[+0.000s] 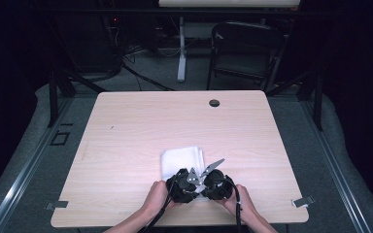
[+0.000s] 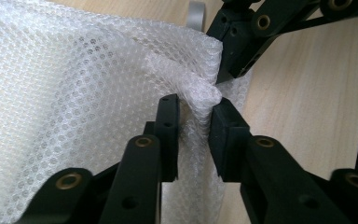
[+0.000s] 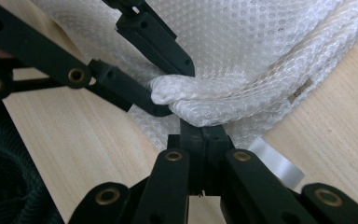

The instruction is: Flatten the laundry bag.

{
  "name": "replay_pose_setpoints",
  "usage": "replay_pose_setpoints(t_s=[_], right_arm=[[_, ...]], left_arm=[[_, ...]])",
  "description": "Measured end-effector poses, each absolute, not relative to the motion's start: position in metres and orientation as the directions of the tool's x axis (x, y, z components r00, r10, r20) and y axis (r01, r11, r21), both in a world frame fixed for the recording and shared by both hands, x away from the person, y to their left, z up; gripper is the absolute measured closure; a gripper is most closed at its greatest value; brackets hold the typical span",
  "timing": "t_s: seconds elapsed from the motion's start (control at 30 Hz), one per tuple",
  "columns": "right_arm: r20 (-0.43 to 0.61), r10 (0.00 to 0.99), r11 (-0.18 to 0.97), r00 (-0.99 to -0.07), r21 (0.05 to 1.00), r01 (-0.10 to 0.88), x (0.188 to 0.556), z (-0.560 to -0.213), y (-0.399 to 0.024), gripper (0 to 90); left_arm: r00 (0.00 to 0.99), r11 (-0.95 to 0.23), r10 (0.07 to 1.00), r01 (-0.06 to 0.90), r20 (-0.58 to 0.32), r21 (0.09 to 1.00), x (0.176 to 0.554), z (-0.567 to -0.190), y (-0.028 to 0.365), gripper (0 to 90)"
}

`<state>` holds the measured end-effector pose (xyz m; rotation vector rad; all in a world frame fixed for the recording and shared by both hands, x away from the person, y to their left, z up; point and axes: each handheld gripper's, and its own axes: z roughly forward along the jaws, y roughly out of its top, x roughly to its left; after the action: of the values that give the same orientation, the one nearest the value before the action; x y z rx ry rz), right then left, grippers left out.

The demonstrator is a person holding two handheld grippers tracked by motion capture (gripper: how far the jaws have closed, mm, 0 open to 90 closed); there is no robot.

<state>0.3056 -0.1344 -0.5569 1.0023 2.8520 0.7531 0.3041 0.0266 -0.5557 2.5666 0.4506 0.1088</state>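
Item one on my list: a white mesh cloth (image 1: 182, 160), lying folded on the near half of the light wood table (image 1: 126, 126), its near edge bunched and lifted where both tools meet. Item two: my left gripper (image 2: 193, 119), jaws a little apart with a rolled ridge of the cloth between them; the pads look to be touching the fabric on both sides, so I read it as a pinch on the fold (a loose one, to judge by the gap). Item three: my right gripper (image 3: 200, 133), jaws together, clamped on the cloth's edge just beside the left one's bite; in its own view the fabric drapes over the closed tips. Both hands (image 1: 158, 196) sit at the table's near edge, close together. Progress, as I judge it: the cloth is already folded into a compact rectangle and both grips are taken; what remains seems to be carrying this near edge over for another fold, then flattening it.
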Motion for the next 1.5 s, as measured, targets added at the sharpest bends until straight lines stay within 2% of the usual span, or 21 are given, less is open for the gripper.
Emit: replay_pose_setpoints(t_s=[0.23, 0.77, 0.87, 0.93, 1.5], right_arm=[[0.123, 0.597, 0.681, -0.793, 0.445, 0.581, 0.305, -0.557, -0.134, 90.0], [0.119, 0.628, 0.652, -0.769, 0.459, 0.604, 0.302, -0.558, -0.132, 90.0], [0.109, 0.614, 0.679, -0.781, 0.43, 0.594, 0.304, -0.556, -0.134, 90.0], [0.126, 0.633, 0.65, -0.763, 0.45, 0.613, 0.303, -0.557, -0.134, 90.0], [0.08, 0.629, 0.681, -0.773, 0.422, 0.598, 0.302, -0.555, -0.133, 90.0]], left_arm=[[0.933, -0.783, 0.358, 0.314, -0.025, 0.537, 0.305, -0.554, 0.03, 83.7], [0.918, -0.717, 0.396, 0.335, -0.038, 0.612, 0.308, -0.528, 0.048, 84.9], [0.916, -0.709, 0.399, 0.33, -0.031, 0.623, 0.308, -0.523, 0.051, 84.9], [0.914, -0.701, 0.404, 0.329, -0.028, 0.633, 0.308, -0.521, 0.053, 84.9], [0.892, -0.651, 0.452, 0.33, -0.001, 0.684, 0.302, -0.504, 0.079, 84.8]])
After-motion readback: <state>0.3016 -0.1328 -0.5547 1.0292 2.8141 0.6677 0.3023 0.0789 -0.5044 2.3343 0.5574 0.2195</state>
